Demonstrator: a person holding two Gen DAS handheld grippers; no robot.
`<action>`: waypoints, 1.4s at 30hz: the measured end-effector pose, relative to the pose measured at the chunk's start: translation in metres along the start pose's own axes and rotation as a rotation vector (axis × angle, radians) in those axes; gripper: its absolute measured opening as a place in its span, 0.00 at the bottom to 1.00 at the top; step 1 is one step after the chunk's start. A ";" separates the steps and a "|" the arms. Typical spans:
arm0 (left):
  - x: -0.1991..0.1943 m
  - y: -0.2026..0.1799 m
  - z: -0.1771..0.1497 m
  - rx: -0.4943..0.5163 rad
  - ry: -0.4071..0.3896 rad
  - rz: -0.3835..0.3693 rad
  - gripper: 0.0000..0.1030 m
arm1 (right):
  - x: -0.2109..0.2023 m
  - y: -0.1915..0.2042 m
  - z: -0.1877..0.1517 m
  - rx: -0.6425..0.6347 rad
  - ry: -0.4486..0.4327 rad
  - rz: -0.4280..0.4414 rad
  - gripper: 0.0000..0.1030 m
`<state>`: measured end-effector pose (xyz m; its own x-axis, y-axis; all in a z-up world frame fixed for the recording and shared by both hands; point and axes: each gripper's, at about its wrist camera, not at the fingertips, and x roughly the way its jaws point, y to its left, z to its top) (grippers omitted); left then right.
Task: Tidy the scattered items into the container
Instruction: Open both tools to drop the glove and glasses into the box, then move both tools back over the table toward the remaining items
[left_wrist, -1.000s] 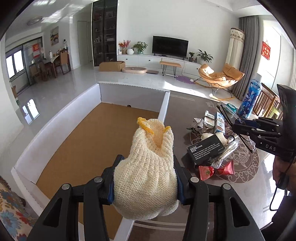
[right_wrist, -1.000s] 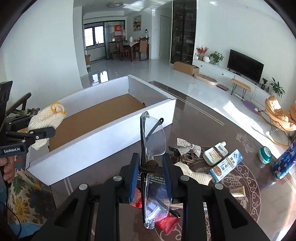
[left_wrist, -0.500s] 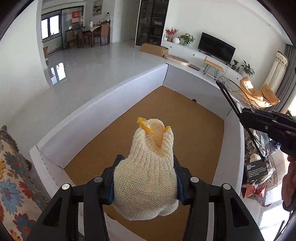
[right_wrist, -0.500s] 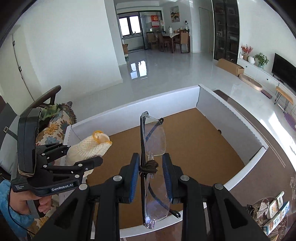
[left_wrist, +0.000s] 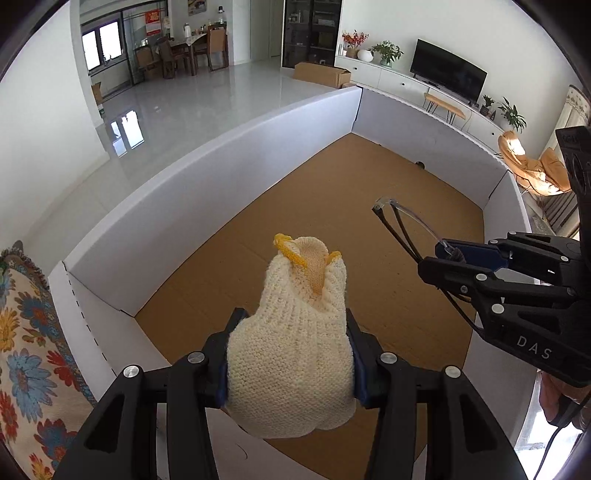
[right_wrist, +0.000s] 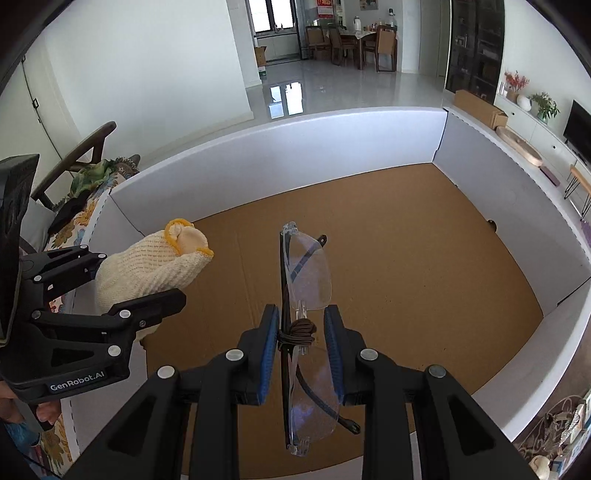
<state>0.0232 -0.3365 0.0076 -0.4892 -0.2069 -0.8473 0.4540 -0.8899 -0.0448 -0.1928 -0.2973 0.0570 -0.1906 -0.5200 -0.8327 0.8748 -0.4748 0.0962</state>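
Observation:
My left gripper (left_wrist: 291, 354) is shut on a cream knitted glove (left_wrist: 295, 332) with a yellow cuff and holds it above the near end of the container's brown floor. It also shows in the right wrist view (right_wrist: 147, 266). My right gripper (right_wrist: 301, 332) is shut on clear safety glasses (right_wrist: 308, 273), folded and bound with a brown cord, held above the floor of the container (right_wrist: 406, 266). The glasses also show in the left wrist view (left_wrist: 406, 218). The container is a large white-walled box (left_wrist: 221, 184); nothing lies on the floor that I see.
A floral cushion (left_wrist: 26, 350) lies left of the box. Several small items (right_wrist: 561, 439) lie on the dark table at the right edge of the right wrist view. The living room floor (left_wrist: 207, 96) stretches beyond the box's far wall.
Both grippers have moved from above the table and box edge to over the box floor, carrying the glove and the glasses. The scattered items have slid out of the left wrist view.

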 end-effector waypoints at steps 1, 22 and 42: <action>0.001 -0.001 0.000 0.007 0.005 0.004 0.48 | 0.004 -0.002 -0.002 0.000 0.010 0.001 0.26; 0.005 -0.024 -0.011 0.077 0.143 -0.065 0.69 | 0.007 -0.005 -0.023 -0.131 0.099 -0.093 0.82; -0.078 -0.080 -0.036 0.066 -0.189 -0.161 0.86 | -0.149 -0.064 -0.098 -0.021 -0.385 -0.220 1.00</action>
<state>0.0515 -0.2344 0.0579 -0.6849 -0.1275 -0.7174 0.3124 -0.9409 -0.1311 -0.1762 -0.1198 0.1215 -0.5215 -0.6370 -0.5677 0.8032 -0.5910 -0.0747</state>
